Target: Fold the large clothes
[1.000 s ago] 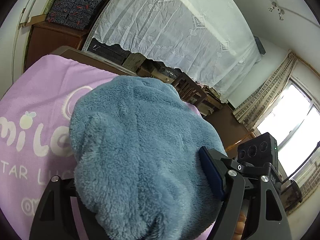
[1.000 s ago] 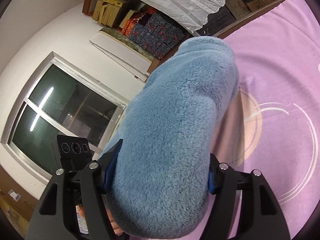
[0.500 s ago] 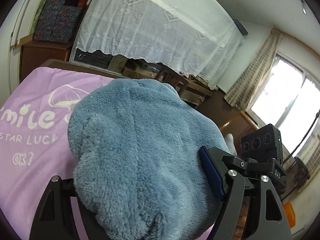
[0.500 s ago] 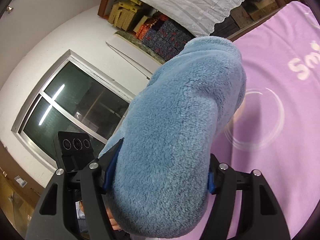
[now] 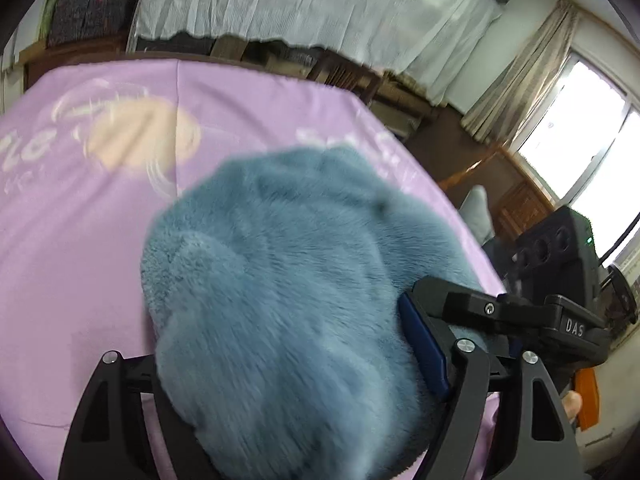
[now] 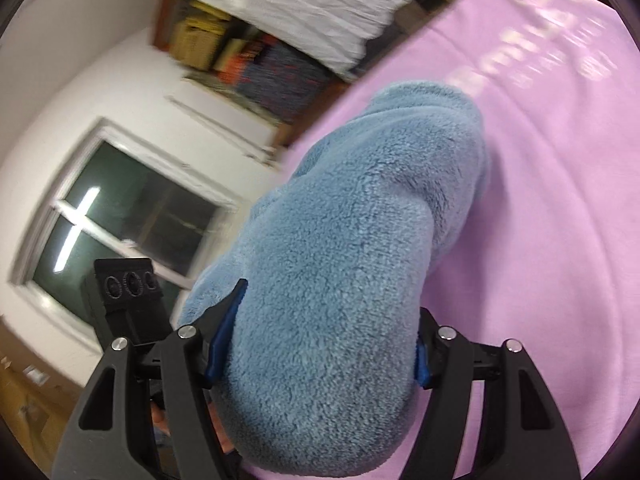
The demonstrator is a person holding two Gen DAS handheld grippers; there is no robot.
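A thick blue fleece garment (image 5: 288, 280) is bunched up between both grippers above a lilac bed sheet (image 5: 80, 240). My left gripper (image 5: 288, 368) is shut on one bunch of the fleece; its left finger is hidden under the fabric. My right gripper (image 6: 316, 348) is shut on another thick fold of the same blue fleece garment (image 6: 360, 240). The fleece hangs forward from both jaws over the sheet (image 6: 560, 200). The right gripper shows at the right edge of the left wrist view.
The sheet has a peach circle print (image 5: 140, 140) and white lettering (image 6: 540, 52). Behind the bed stand shelves under a white lace cover (image 5: 320, 4), stacked boxes (image 6: 260, 64), a dark window (image 6: 132, 228) and a bright curtained window (image 5: 580, 128).
Both grippers have swung downward and turned with the fleece, so more of the sheet shows behind it. The grip on the fleece is unchanged.
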